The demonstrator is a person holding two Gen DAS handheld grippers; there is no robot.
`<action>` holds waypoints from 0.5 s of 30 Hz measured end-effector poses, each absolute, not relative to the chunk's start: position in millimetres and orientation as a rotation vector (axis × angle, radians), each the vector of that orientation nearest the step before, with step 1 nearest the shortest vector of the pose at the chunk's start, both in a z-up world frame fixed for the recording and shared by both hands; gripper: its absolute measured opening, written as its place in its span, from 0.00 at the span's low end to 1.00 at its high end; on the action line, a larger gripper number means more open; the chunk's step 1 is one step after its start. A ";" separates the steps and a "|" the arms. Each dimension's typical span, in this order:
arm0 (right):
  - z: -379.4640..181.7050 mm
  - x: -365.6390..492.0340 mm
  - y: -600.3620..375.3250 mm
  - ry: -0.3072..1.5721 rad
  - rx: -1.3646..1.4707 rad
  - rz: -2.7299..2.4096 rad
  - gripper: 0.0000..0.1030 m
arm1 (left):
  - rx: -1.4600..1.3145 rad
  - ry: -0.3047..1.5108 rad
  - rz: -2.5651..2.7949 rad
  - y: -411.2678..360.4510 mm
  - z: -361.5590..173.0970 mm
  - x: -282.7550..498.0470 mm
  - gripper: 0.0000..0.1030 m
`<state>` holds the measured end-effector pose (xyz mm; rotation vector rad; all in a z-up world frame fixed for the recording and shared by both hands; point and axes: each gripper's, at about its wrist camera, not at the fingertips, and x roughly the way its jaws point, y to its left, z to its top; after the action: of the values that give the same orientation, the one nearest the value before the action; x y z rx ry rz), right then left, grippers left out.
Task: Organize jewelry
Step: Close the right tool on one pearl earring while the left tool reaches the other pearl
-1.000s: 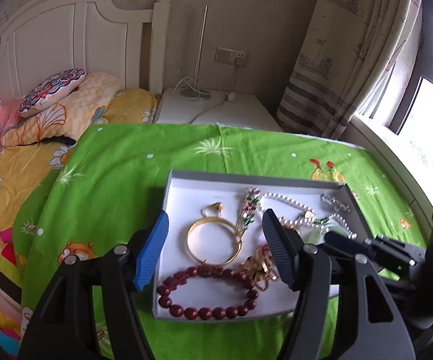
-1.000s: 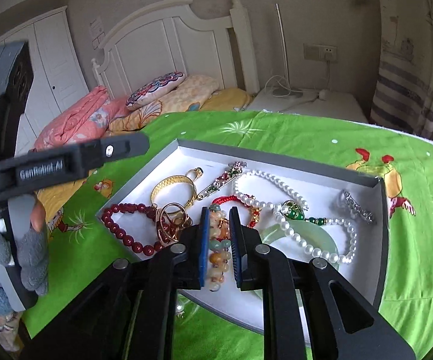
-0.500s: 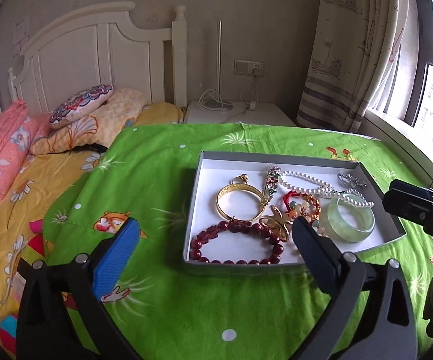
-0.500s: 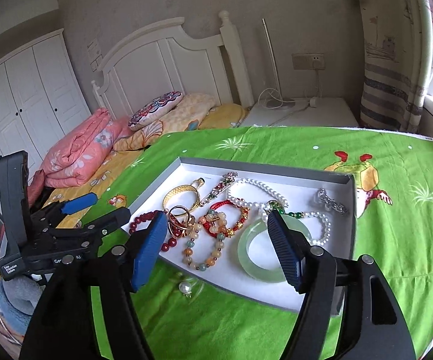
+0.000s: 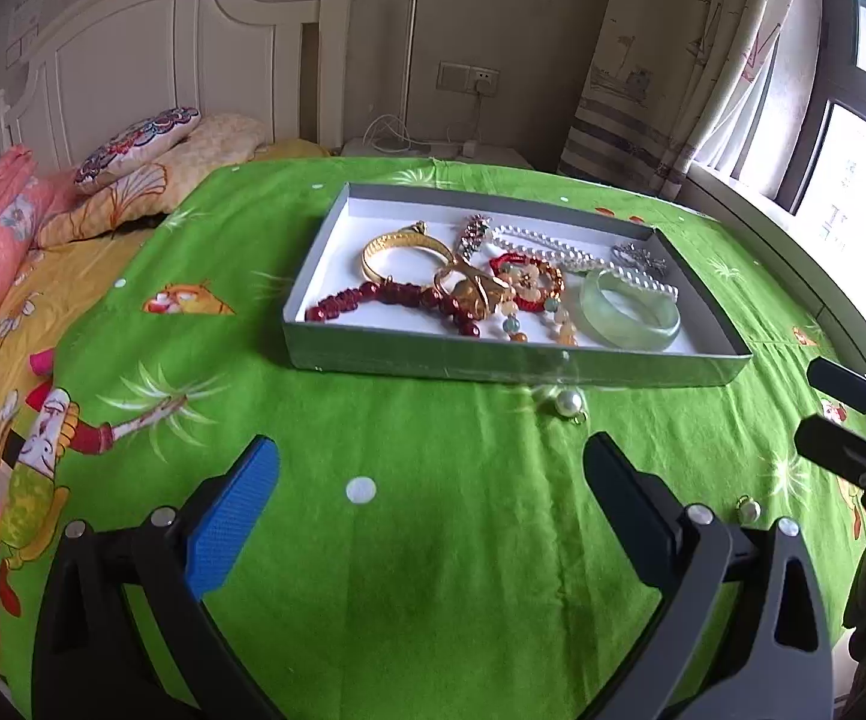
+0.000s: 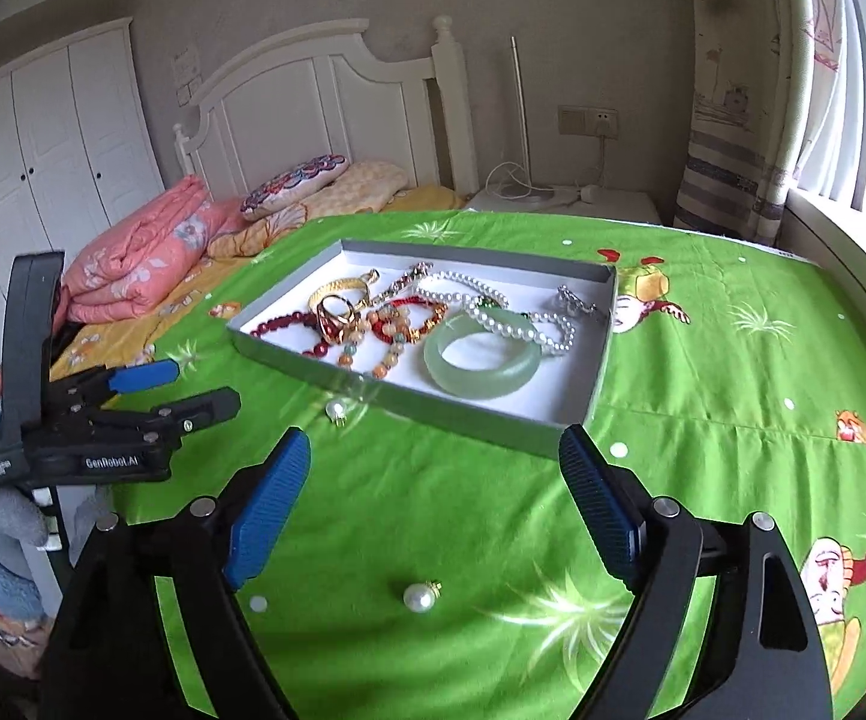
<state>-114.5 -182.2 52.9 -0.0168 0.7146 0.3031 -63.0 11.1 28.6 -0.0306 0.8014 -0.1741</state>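
A shallow grey tray (image 5: 511, 366) sits on the green blanket, holding a jade bangle (image 5: 630, 312), a gold bangle (image 5: 403, 249), a red bead bracelet (image 5: 397, 297), a pearl necklace (image 5: 553, 246) and other pieces. The same tray (image 6: 433, 402) and jade bangle (image 6: 482, 357) show in the right wrist view. One pearl earring (image 5: 570, 403) lies just outside the tray's front wall. My left gripper (image 5: 431, 450) is open and empty, short of the tray. My right gripper (image 6: 434, 441) is opening, nothing gripped; a second pearl earring (image 6: 420, 597) lies on the blanket below its fingers.
Pillows (image 5: 133, 141) and a folded pink quilt (image 6: 145, 252) lie at the bed's head, left of the blanket. A nightstand (image 6: 565, 198), curtain (image 5: 673, 60) and window sill (image 5: 793, 252) border the right side. A gloved hand (image 6: 7, 534) holds the left gripper (image 6: 202, 385).
Both grippers have pulled back from over the tray and opened wide. The right one let go of the multicoloured bead bracelet, which now lies in the tray.
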 end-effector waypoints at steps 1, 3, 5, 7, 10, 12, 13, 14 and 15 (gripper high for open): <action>49.1 -118.5 -180.7 0.730 -0.034 0.318 0.80 | -0.031 0.814 -0.179 10.5 24.8 -63.9 0.98; 43.1 -125.5 -179.9 0.740 -0.050 0.330 0.79 | -0.036 0.839 -0.184 10.3 15.2 -64.2 0.98; 37.6 -128.1 -181.8 0.760 -0.049 0.344 0.73 | -0.057 0.855 -0.188 12.4 11.0 -63.3 0.98; 32.5 -128.6 -182.0 0.780 -0.046 0.349 0.67 | -0.095 0.874 -0.203 16.8 7.2 -59.4 0.97; 21.0 -127.9 -177.7 0.811 -0.078 0.350 0.57 | -0.120 0.889 -0.205 18.8 4.5 -56.2 0.97; 11.6 -126.8 -174.9 0.839 -0.088 0.353 0.52 | -0.108 0.890 -0.202 17.4 4.1 -56.9 0.97; 10.6 -126.8 -173.6 0.843 -0.092 0.353 0.44 | -0.105 0.892 -0.201 16.9 4.0 -56.9 0.97; 11.2 -127.6 -172.6 0.837 -0.099 0.353 0.43 | -0.104 0.892 -0.200 16.6 4.1 -56.7 0.97; 11.2 -128.2 -171.3 0.835 -0.105 0.358 0.43 | -0.103 0.892 -0.200 16.4 4.0 -56.7 0.97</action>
<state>-128.2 -171.3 11.2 -0.1051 0.8353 0.3585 -56.7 16.4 4.0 -0.1034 0.8921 -0.1999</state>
